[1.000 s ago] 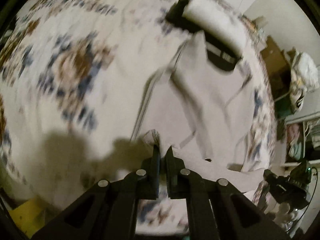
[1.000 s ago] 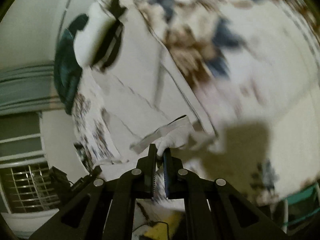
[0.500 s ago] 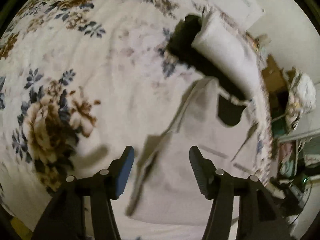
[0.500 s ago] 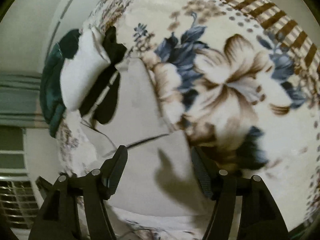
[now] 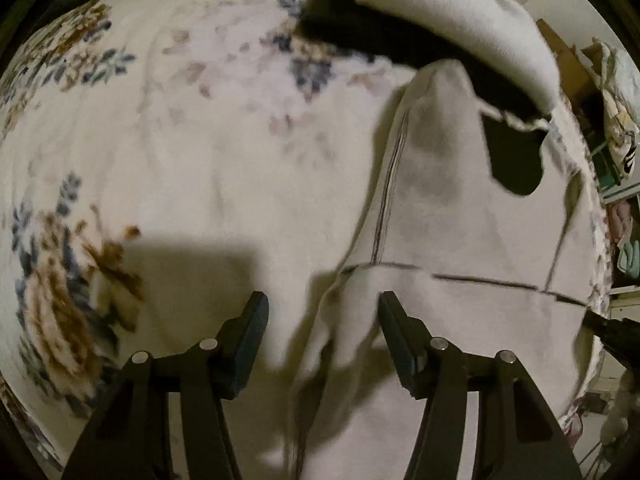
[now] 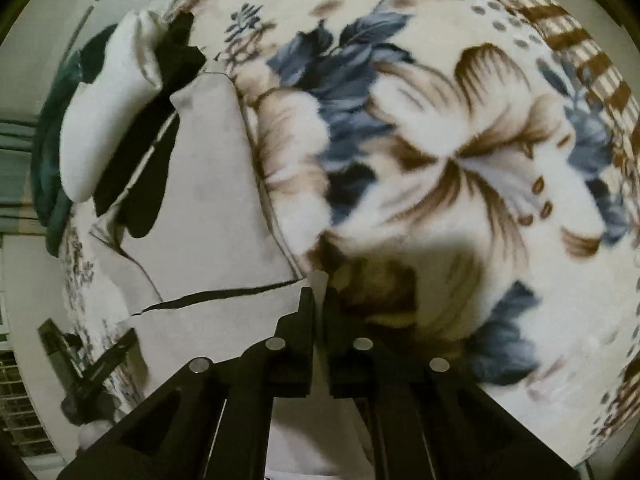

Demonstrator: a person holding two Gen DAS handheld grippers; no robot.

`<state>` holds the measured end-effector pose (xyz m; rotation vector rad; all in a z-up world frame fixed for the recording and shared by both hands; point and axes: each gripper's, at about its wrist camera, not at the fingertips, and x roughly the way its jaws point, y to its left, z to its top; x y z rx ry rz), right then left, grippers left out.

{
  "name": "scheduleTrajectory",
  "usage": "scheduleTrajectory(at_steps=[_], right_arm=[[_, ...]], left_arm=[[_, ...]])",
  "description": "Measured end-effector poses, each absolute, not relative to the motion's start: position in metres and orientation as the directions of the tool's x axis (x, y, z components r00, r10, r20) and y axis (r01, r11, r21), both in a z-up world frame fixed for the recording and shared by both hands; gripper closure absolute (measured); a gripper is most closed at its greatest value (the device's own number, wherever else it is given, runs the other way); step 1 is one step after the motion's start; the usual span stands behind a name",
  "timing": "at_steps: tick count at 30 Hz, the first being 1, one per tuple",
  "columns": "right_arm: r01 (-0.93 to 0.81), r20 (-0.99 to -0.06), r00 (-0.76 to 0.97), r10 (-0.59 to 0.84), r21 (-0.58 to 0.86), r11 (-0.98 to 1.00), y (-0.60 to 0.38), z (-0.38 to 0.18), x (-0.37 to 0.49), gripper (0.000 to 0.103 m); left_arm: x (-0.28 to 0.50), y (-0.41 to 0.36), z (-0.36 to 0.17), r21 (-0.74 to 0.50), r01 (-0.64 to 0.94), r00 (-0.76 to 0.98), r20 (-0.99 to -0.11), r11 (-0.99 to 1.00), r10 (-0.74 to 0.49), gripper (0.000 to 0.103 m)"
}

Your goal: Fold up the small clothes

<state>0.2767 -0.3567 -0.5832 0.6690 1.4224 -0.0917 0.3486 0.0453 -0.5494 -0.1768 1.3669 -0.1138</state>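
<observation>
A small white garment (image 5: 448,236) lies on the flowered blanket (image 5: 180,160), its near part folded up over the far part. My left gripper (image 5: 322,310) is open, its fingers either side of the garment's near left corner. In the right wrist view the garment (image 6: 208,200) lies left of centre. My right gripper (image 6: 319,294) is shut on the garment's near right corner, with a strip of white cloth between the fingers.
Folded white cloth on a black one (image 5: 440,16) lies at the garment's far end and also shows in the right wrist view (image 6: 116,120). A dark green item (image 6: 52,152) sits behind it. Shelves with clutter (image 5: 616,128) stand right of the bed.
Both grippers let go of the garment corners and opened after the fold. Since then both moved closer to the cloth, and my right gripper has shut on the near right corner.
</observation>
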Motion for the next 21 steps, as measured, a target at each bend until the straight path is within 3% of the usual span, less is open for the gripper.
scheduleTrajectory(at_steps=[2,6,11,16,21], right_arm=[[0.419,-0.935,0.144,0.323,0.354,0.836,-0.352,-0.575,0.286,0.094],[0.414,-0.92,0.195,0.339,0.391,0.822,-0.352,-0.552,0.308,0.05],[0.435,-0.912,0.249,0.325,0.405,0.804,-0.358,-0.547,0.358,0.049],[0.442,-0.916,0.258,0.306,0.393,0.806,-0.357,-0.553,0.412,0.049],[0.401,-0.928,0.244,0.281,0.36,0.842,-0.354,-0.555,0.449,0.049]], left_arm=[[0.358,0.049,-0.524,-0.222,-0.023,0.245,-0.947,0.975,-0.21,0.048],[0.399,0.046,-0.501,-0.273,-0.029,0.292,-0.922,0.962,-0.253,0.046],[0.457,0.016,-0.513,-0.213,0.011,0.32,-0.925,0.977,-0.205,0.046],[0.495,-0.016,-0.566,-0.016,0.079,0.242,-0.97,0.997,-0.035,0.045],[0.498,-0.002,-0.561,-0.105,0.041,0.229,-0.967,0.994,-0.112,0.045]])
